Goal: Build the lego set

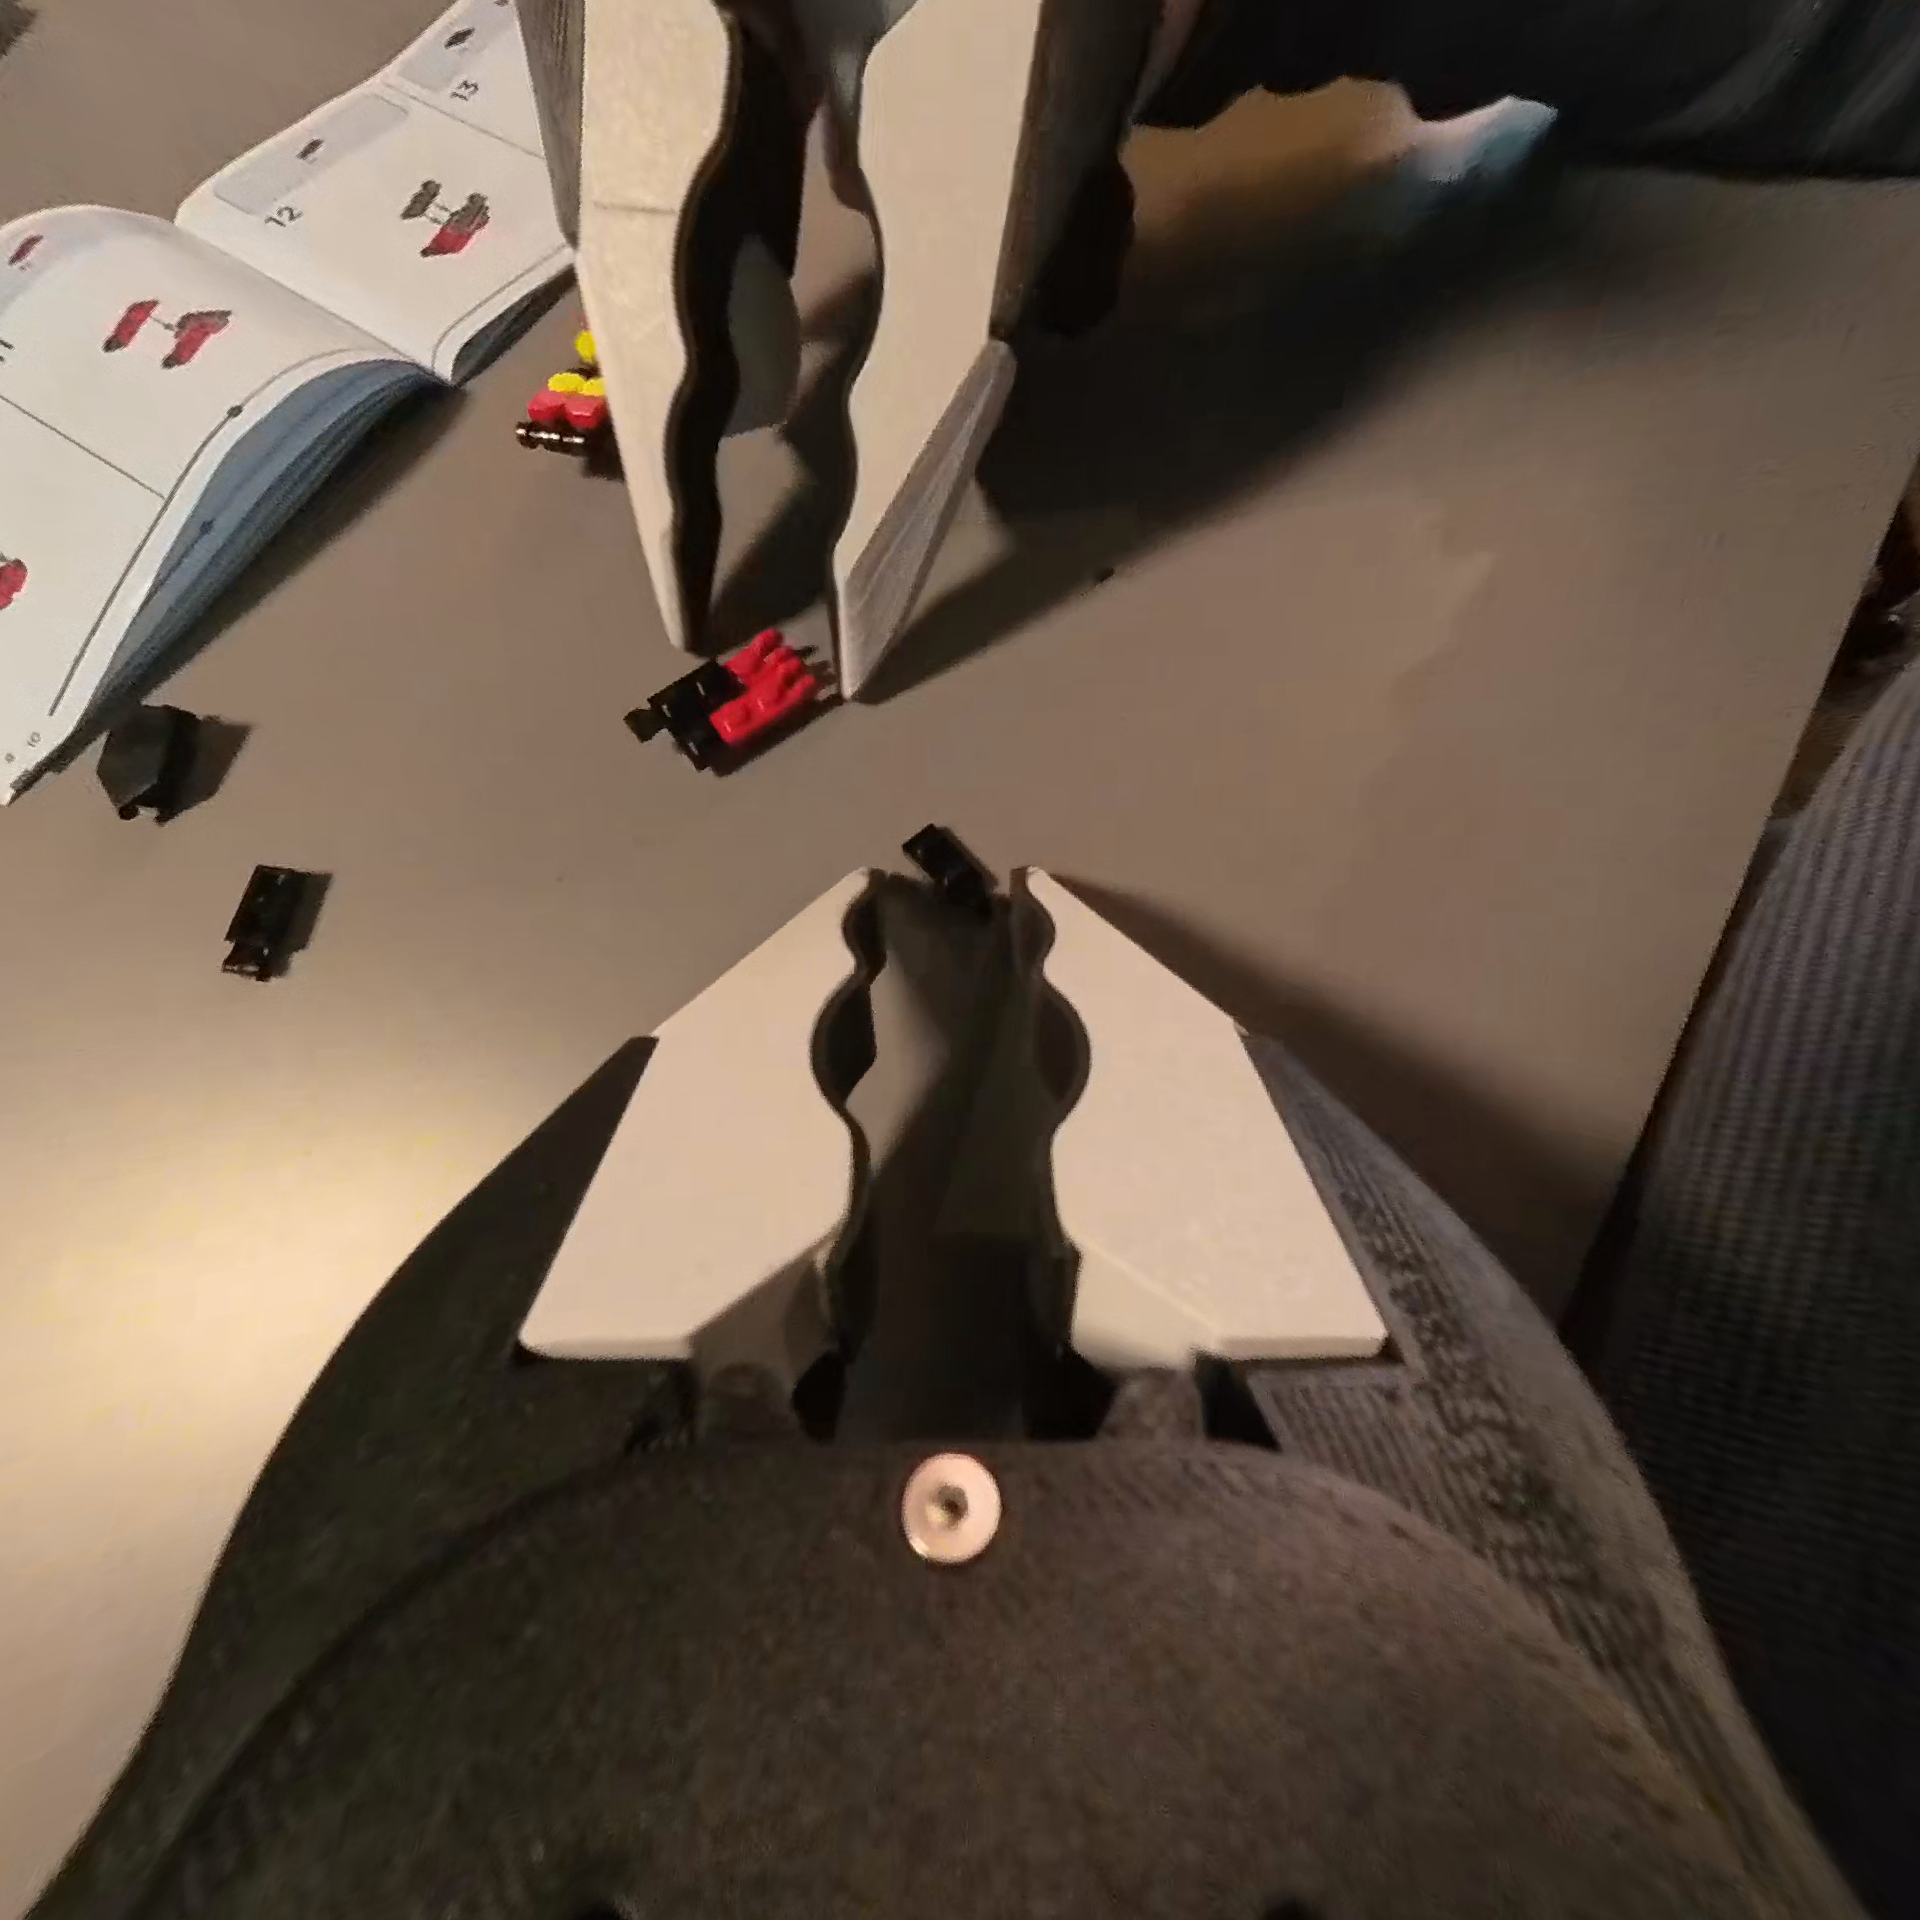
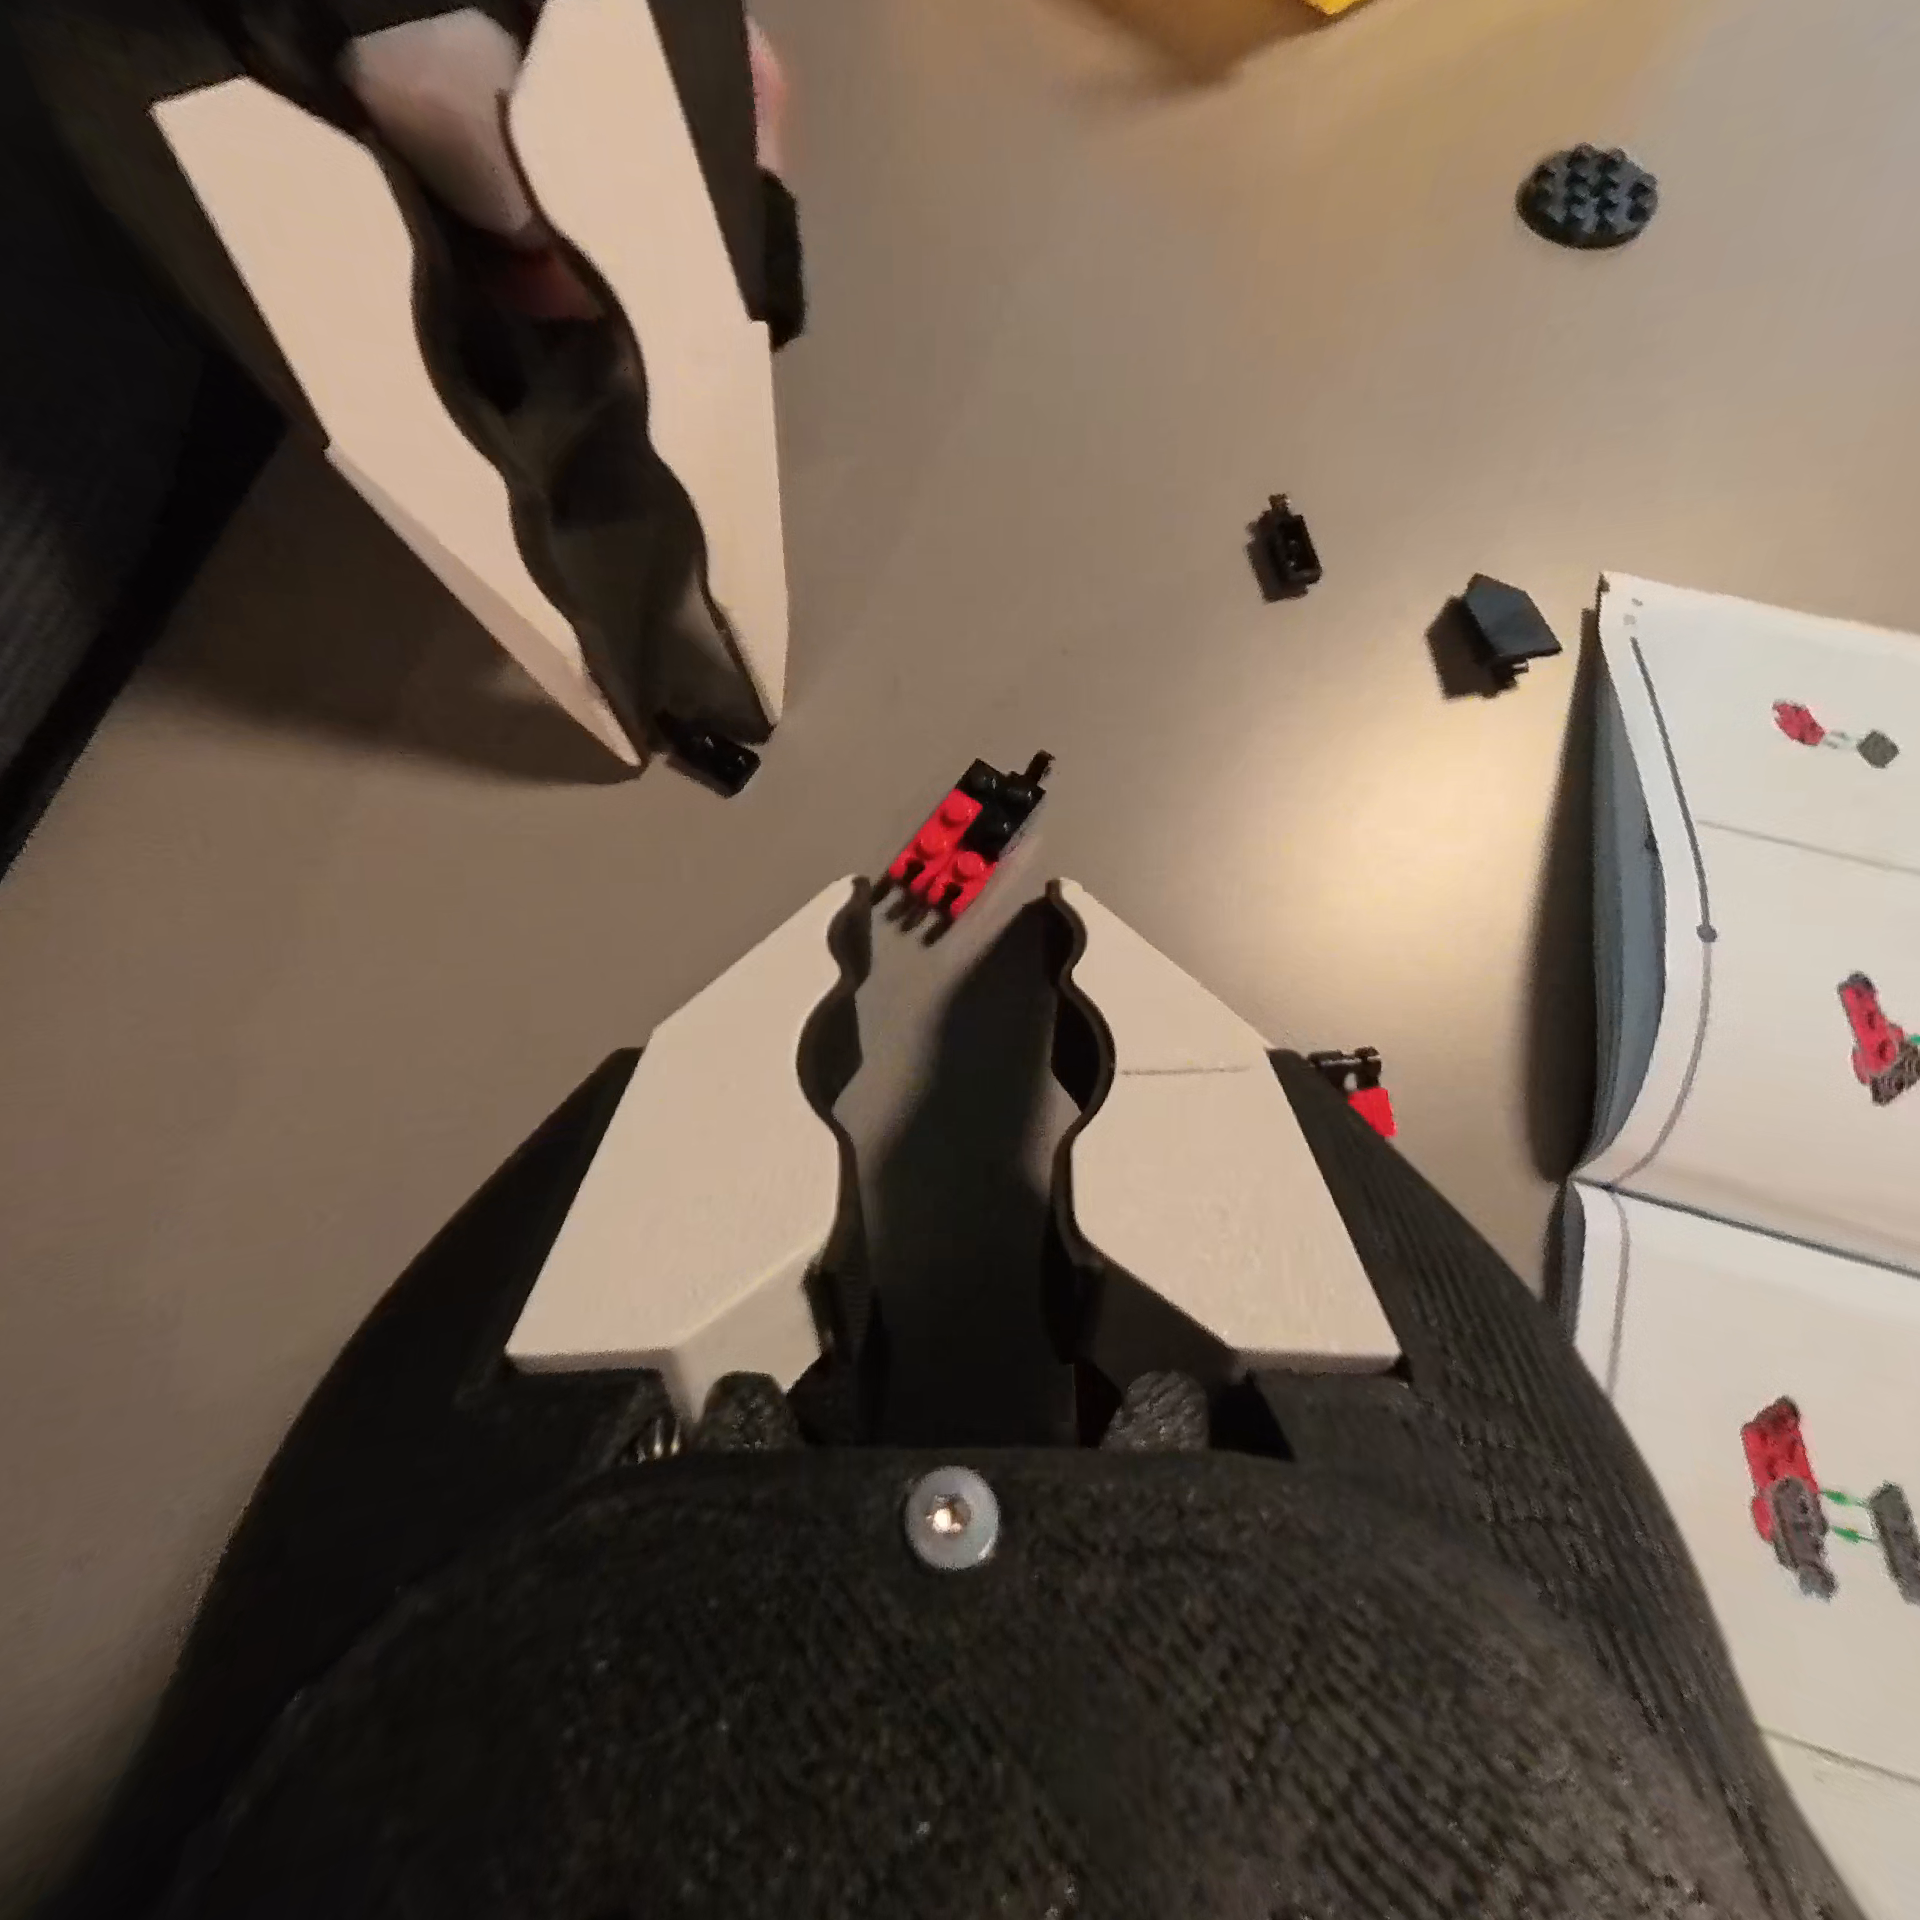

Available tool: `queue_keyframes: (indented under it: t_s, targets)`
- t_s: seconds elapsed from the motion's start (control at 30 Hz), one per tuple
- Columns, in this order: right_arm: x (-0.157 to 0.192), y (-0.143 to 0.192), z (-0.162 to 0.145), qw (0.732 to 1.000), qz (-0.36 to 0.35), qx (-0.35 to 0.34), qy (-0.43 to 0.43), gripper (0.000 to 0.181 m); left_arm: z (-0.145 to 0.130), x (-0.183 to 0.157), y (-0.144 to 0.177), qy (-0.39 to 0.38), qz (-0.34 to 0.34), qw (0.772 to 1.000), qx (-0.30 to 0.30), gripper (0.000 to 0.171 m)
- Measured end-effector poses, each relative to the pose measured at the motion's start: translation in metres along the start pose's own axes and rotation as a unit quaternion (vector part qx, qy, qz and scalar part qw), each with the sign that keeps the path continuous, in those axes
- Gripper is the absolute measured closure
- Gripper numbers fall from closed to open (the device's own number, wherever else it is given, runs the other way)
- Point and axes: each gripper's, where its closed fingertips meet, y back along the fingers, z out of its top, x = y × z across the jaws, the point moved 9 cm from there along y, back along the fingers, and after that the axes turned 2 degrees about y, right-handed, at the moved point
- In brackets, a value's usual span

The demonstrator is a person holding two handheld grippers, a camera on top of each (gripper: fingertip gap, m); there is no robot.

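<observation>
The left tool [image 1: 948, 873] is nearly closed and pinches a small black piece [image 1: 943, 860] at the very tips; most of the piece sticks out past the tips. In the right wrist view the same piece hangs at the tips of the left tool, above the table [image 2: 1143, 364].

The right tool [image 2: 954, 885] is partly open and holds nothing. Its two tips stand on both sides of the red and black assembly [image 2: 961, 842], which lies on the table just in front of the tips. From the left wrist view the tips seem to reach down to the table at the far end of the assembly, but I cannot tell if they touch it.

I judge that the assembly is very light and stiff, made of hard smooth plastic. It can slide on the table or pop out from the fingers if the grip is not square. A good hold is on its two long flat sides, low and near the middle, so the studs on top stay free for the black piece. The thin black clip that sticks out at the end away from the right tool looks weak, so better not to squeeze there.

The black piece is tiny and is held by only a little of its body, so it may turn when pressed down. To the right of the right tool lie a booklet [image 2: 1766, 935] and more loose parts.
</observation>
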Motion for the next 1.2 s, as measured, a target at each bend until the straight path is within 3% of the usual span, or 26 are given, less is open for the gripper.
queue_keyframes:
  t_s: [0.2, 0.4, 0.53, 0.83, 1.1, 1.2]
  targets:
    - [-0.006, 0.006, -0.004, 0.998, -0.056, 0.002, -0.011, 0.150, -0.002, 0.015, 0.003, 0.003, 0.032, 0.999, 0.001, 0.151]
    - [0.000, 0.000, 0.002, 1.000, -0.018, -0.012, -0.022, 0.149, -0.001, 0.020, 0.007, 0.024, -0.041, 0.998, -0.029, 0.148]
    - [0.000, -0.006, 0.005, 0.999, -0.032, 0.001, 0.001, 0.154, -0.002, 0.025, 0.001, -0.017, -0.051, 0.999, 0.002, 0.144]
    - [0.001, -0.005, 0.004, 1.000, -0.012, 0.001, -0.007, 0.166, 0.000, 0.036, -0.002, -0.027, -0.084, 0.996, 0.004, 0.169]
    - [0.004, -0.005, 0.004, 1.000, 0.001, 0.001, 0.007, 0.166, 0.008, 0.049, 0.002, -0.051, -0.099, 0.994, -0.019, 0.169]
    - [0.005, -0.005, 0.004, 1.000, 0.003, 0.000, 0.012, 0.166, 0.013, 0.055, 0.000, -0.071, -0.091, 0.993, -0.001, 0.169]
